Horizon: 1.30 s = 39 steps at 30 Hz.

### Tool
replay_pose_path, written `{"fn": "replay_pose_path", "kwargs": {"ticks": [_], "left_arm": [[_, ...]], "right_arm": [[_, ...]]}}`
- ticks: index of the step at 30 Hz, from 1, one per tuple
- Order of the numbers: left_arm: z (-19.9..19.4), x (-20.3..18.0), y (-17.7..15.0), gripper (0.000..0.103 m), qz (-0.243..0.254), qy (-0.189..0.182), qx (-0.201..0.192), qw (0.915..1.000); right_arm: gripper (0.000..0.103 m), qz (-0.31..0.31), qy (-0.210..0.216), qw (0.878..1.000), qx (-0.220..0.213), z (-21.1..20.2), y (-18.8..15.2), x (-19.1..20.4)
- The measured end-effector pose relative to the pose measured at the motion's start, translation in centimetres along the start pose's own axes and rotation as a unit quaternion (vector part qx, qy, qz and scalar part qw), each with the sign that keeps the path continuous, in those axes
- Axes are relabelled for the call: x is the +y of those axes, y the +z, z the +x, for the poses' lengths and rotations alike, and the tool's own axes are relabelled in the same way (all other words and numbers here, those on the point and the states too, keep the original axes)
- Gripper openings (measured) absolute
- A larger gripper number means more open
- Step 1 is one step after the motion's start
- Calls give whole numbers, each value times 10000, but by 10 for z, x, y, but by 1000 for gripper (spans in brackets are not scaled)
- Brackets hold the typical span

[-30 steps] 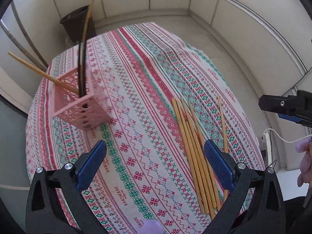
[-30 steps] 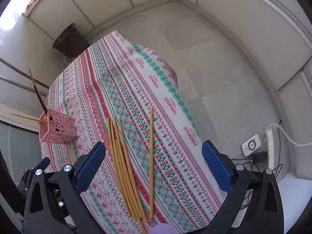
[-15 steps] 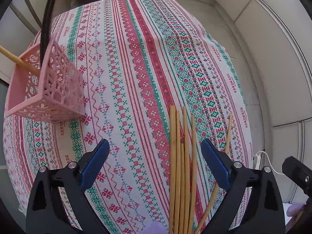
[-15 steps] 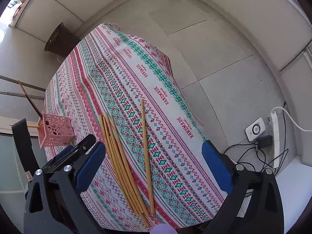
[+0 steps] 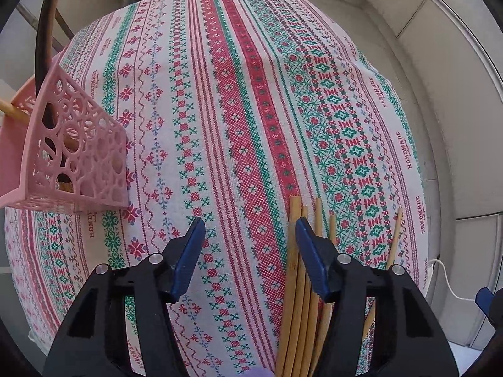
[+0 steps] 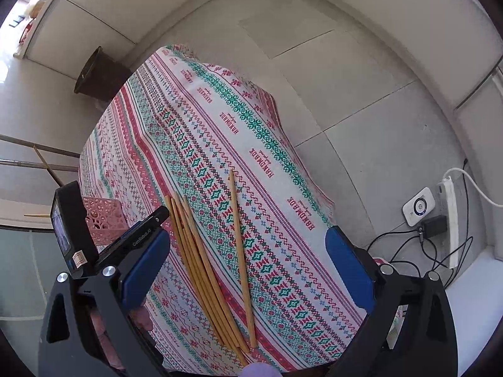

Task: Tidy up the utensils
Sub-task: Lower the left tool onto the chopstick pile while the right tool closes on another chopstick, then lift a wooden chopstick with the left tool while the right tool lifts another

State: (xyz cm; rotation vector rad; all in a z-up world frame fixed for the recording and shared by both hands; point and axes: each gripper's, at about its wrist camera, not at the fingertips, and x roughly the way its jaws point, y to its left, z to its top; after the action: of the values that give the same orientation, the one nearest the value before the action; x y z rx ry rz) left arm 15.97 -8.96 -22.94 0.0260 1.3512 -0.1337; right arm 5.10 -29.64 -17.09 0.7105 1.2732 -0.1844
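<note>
Change since earlier frame: left tongs (image 5: 250, 235) have dropped toward the surface and their jaws have just been closing; they now stand partly open.
Bamboo chopsticks (image 6: 201, 267): I see a bundle lying flat on the striped tablecloth (image 5: 226, 100), sticks touching side by side, near the front edge.
Single chopstick (image 6: 240, 251): lies apart from the bundle, on its right.
Left tongs, hold: nothing gripped. One blue finger (image 5: 309, 260) sits over the bundle's left edge; the other is over bare cloth. I cannot tell whether a stick lies fully between them.
Right tongs (image 6: 248, 260): wide open, empty, held above the sticks.
Pink holder (image 5: 72, 154): stands on the surface to the left, well apart from the bundle, already holding a few sticks.
Step in hand: I judge this the approach to pick one stick from the bundle.
Next move: shift slightly toward the bundle, straddle the outer stick, then close.
</note>
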Motion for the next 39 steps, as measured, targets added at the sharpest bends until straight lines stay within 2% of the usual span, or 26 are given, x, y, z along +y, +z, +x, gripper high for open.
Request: {"fn": "replay_pose_path", "kwargs": {"ticks": [3, 6, 8, 12, 14, 15, 16, 21, 25, 31, 36, 38, 39], "left_arm": [[-1, -3, 6, 57, 101, 17, 18, 9999], [4, -9, 4, 51, 166, 62, 81, 9998], [7, -13, 5, 42, 257, 103, 111, 9996], [6, -28, 1, 38, 507, 280, -54, 9983], [5, -31, -1, 28, 623, 177, -94, 9979], [4, -32, -3, 15, 662, 89, -88, 9977], [0, -37, -7, 8, 731, 32, -82, 9973], [-13, -33, -25, 6, 1062, -50, -204, 9941], [-44, -16, -42, 6, 1269, -181, -439, 9908], [-105, 5, -64, 6, 1468, -626, -980, 9823], [-138, 31, -71, 6, 1440, -671, -1326, 9784], [-146, 46, -77, 6, 1401, -658, -1416, 9778], [-148, 51, -78, 6, 1390, -657, -1447, 9775]], "right_arm": [[96, 13, 4, 10000, 12, 0, 0, -1], [96, 0, -5, 10000, 26, 1, 0, 0], [96, -6, -6, 10000, 21, 1, 0, 0], [96, 15, -19, 10000, 1, 2, 1, -1], [96, 50, -69, 10000, -9, 4, 2, -3], [96, 77, -86, 9999, -6, 5, 3, -3], [96, 106, -93, 9999, 6, 6, 4, -4], [96, 159, -115, 9998, 64, 15, 7, -3], [96, 81, -257, 9996, 52, 28, 9, 7], [96, -299, -964, 9942, -361, 62, 14, 31], [96, -302, -1282, 9907, -352, 90, 14, 40], [92, -430, -1636, 9846, -434, 101, 11, 44], [85, -479, -1739, 9828, -388, 107, 10, 46]]}}
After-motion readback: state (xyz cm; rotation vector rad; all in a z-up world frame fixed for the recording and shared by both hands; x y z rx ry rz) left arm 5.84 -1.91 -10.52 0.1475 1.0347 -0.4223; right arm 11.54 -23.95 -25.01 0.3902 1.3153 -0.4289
